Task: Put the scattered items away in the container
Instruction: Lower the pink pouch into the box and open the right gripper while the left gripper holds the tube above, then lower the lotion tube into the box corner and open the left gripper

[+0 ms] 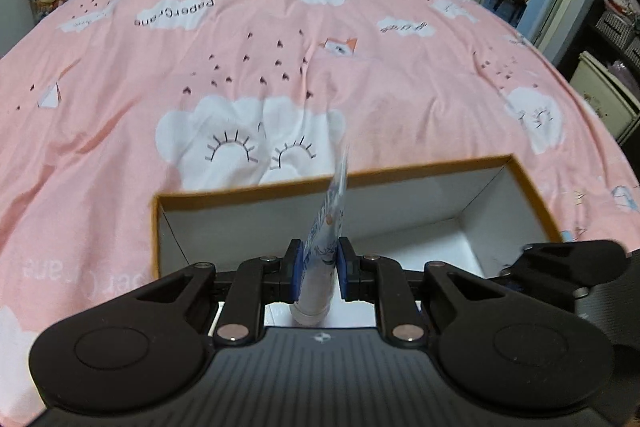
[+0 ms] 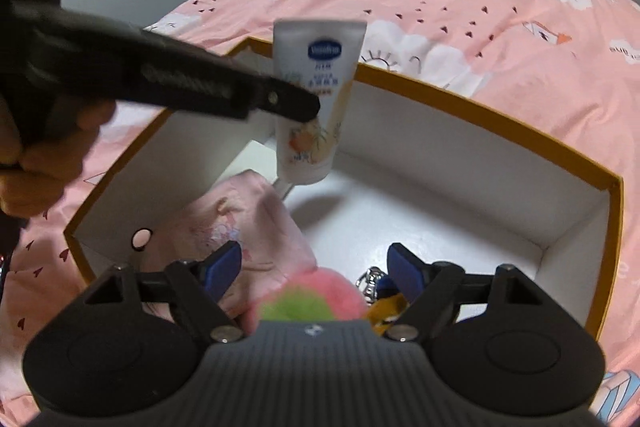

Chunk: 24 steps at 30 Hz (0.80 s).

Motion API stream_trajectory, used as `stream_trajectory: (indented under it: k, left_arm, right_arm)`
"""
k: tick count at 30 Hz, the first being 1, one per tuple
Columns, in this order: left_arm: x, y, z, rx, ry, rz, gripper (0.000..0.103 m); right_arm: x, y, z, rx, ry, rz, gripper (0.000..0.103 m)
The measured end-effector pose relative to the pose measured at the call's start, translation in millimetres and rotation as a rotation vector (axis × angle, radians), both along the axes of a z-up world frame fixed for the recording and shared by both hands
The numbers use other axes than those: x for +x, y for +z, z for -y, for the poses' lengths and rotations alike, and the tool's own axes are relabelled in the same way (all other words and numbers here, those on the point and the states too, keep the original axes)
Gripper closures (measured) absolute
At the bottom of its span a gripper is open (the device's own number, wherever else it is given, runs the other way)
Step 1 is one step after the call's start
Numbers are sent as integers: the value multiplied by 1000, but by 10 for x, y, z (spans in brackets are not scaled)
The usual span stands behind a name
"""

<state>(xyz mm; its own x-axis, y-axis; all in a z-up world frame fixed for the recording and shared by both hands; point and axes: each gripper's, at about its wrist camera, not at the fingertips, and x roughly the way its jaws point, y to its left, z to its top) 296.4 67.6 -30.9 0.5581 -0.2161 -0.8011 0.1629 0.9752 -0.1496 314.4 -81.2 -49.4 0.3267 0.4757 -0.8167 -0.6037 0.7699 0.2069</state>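
Pink "PaperCrane" bedspread (image 1: 280, 75) — "Vaseline" tube (image 2: 316, 99)

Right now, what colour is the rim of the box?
Mustard orange; the box rim shows best in the right wrist view.

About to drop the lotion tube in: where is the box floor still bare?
The white box floor is bare toward the far wall and right-hand corner. The near left is crowded: folded pink cloth, pink-and-green fluffy ball, metal keyring.
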Motion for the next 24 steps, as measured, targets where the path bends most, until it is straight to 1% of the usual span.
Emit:
stream_trajectory:
  k: [3, 6, 10, 11, 13, 15, 19, 21, 24]
  left_arm:
    - [-30, -81, 21, 27, 3, 40, 84]
    - [-87, -108, 75, 82, -18, 78, 84]
    - [-172, -97, 127, 168, -125, 131, 84]
    - [-185, -93, 128, 202, -156, 143, 84]
    - [-197, -89, 113, 244, -196, 159, 84]
    - [-190, -90, 88, 275, -238, 170, 84]
    - [-172, -118, 44, 298, -323, 188, 84]
    - [-146, -158, 34, 332, -354, 176, 84]
    - [-120, -223, -25, 374, -371, 154, 84]
  right_arm:
    - [-7, -23, 0, 2, -10, -4, 22]
    - [-26, -28, -6, 6, -10, -3, 22]
    - [-113, 50, 72, 9, -8, 0, 22]
    - [-121, 47, 77, 8, -8, -1, 22]
    - [-124, 42, 103, 7, -9, -2, 22]
    - [-126, 27, 96, 7, -8, -2, 22]
    - [-130, -4, 67, 7, -3, -1, 23]
    - [-139, -12, 64, 5, -3, 1, 23]
    - [-145, -10, 79, 3, -6, 1, 23]
